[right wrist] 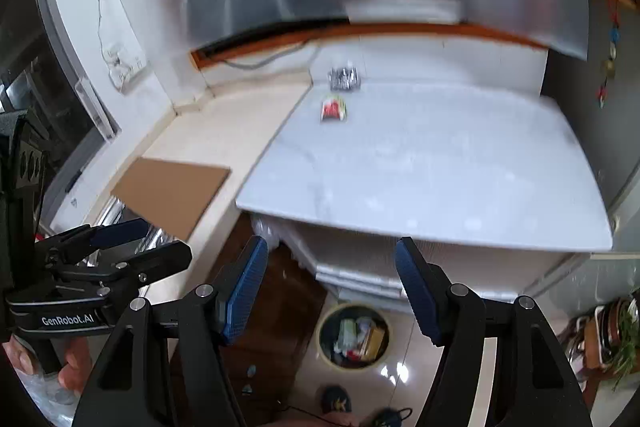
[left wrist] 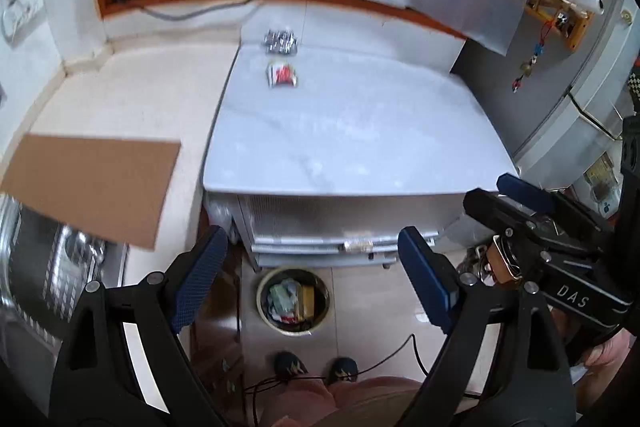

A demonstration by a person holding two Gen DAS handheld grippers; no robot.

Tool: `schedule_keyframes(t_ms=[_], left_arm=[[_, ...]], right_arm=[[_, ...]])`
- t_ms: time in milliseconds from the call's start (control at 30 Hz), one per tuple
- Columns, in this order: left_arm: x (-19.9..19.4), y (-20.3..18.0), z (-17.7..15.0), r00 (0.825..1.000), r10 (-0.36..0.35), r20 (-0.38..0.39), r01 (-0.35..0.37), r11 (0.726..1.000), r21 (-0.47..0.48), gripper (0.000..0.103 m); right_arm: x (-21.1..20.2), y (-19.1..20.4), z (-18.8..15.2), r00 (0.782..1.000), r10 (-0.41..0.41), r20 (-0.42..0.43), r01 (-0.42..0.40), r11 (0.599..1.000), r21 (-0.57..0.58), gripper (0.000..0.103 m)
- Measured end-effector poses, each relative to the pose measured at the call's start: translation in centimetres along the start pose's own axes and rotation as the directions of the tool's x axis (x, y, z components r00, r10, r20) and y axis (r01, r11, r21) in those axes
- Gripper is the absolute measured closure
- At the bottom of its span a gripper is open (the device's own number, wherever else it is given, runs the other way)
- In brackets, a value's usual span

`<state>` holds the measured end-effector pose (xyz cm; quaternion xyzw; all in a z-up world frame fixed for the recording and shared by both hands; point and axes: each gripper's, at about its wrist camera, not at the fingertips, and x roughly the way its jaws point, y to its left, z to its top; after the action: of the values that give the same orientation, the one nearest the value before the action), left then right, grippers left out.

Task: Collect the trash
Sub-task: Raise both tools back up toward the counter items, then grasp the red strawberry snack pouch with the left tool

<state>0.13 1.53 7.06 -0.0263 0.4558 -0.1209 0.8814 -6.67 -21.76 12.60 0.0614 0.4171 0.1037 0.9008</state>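
A red and white wrapper (left wrist: 282,75) lies at the far side of the white marble table (left wrist: 360,147), with a crumpled silver wrapper (left wrist: 281,42) just behind it by the wall. Both show in the right wrist view, the red wrapper (right wrist: 333,110) and the silver one (right wrist: 344,78). A round bin (left wrist: 293,301) holding several pieces of trash stands on the floor under the table's front edge; it also shows in the right wrist view (right wrist: 354,337). My left gripper (left wrist: 312,267) is open and empty, held above the floor in front of the table. My right gripper (right wrist: 332,287) is open and empty beside it.
A brown cardboard sheet (left wrist: 92,187) lies on the cream counter (left wrist: 140,95) at left, over a metal sink (left wrist: 48,267). A grey fridge (left wrist: 592,99) stands at right. A cable (left wrist: 384,359) and the person's shoes (left wrist: 292,367) are on the floor. Potted plants (right wrist: 616,339) stand at lower right.
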Motion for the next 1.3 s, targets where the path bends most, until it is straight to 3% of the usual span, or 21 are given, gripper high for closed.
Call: schedule_keyframes(t_ms=[167, 467, 733, 1000, 1300], left_arm=[[0.4, 0.7, 3.4, 1.0, -0.001, 0.023, 0.001, 1.0, 0.002, 0.018], [5.3, 1.1, 10.0, 1.0, -0.012, 0.009, 0.012, 1.0, -0.023, 0.018], [13.7, 1.9, 16.4, 0.998, 0.05, -0.025, -0.053, 0.991, -0.12, 0.018], [25.8, 3.8, 23.1, 0.986, 0.088, -0.14, -0.117, 0.969, -0.218, 0.027], [36.9, 6.1, 24.9, 0.952, 0.105, -0.288, -0.19, 0.939, -0.287, 0.041]], right_arm=[[-1.4, 1.2, 3.6, 0.996, -0.042, 0.078, 0.046, 0.998, -0.046, 0.035], [2.0, 0.5, 10.2, 0.991, -0.074, 0.113, 0.078, 0.996, -0.032, 0.036], [10.6, -3.4, 17.9, 0.997, -0.023, 0.073, 0.027, 0.998, -0.054, 0.036], [22.7, -8.7, 26.4, 0.996, 0.08, -0.027, -0.082, 0.993, -0.089, 0.036], [34.4, -12.4, 30.4, 0.978, 0.162, -0.13, -0.17, 0.984, -0.057, 0.036]])
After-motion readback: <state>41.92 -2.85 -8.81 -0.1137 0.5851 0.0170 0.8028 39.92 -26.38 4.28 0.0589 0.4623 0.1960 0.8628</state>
